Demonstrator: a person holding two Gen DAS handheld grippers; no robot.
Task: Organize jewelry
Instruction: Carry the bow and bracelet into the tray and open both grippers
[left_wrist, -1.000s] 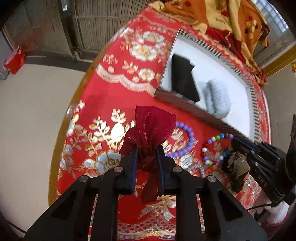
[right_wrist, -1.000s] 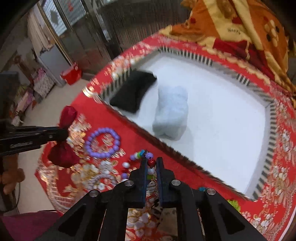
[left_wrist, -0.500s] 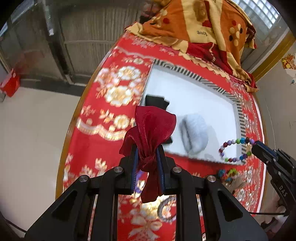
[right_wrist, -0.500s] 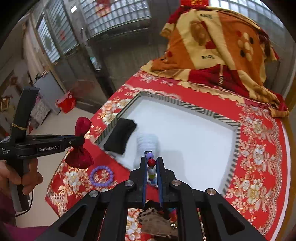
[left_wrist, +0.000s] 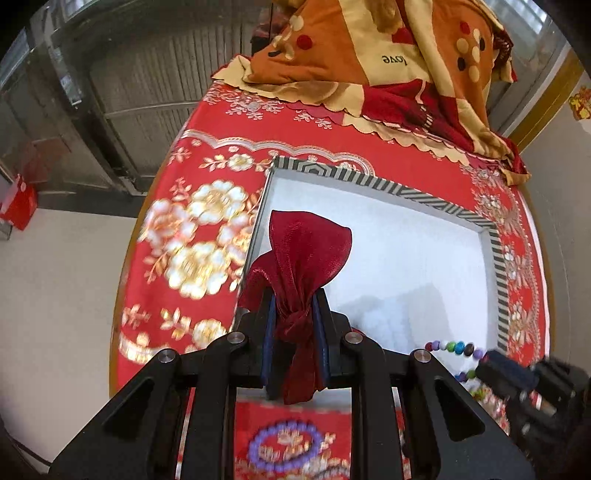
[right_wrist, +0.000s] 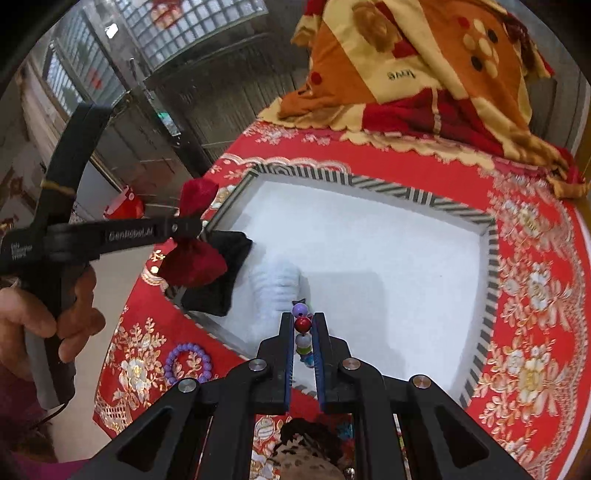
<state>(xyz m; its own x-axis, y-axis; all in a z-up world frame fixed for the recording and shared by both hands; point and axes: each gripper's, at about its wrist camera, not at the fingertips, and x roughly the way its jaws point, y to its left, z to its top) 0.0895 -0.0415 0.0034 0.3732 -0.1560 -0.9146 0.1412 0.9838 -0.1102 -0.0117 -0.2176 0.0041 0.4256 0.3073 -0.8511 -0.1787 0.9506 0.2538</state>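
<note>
Red floral tablecloth (left_wrist: 192, 254), white tray (right_wrist: 369, 236), metal shutter (left_wrist: 155, 85).

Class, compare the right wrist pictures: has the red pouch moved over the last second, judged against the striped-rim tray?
Yes. The red pouch, held by the left gripper, has travelled from over the tablecloth, well short of the tray, to the striped-rim tray's near corner, above the black pouch.

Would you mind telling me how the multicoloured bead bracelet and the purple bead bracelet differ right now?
The multicoloured bracelet mixes red, purple, green and blue beads; the purple bracelet is one colour. The multicoloured one is lifted, pinched in the right gripper above the white tray; the purple one lies flat on the red tablecloth, outside the tray. Both are round-bead loops.
</note>
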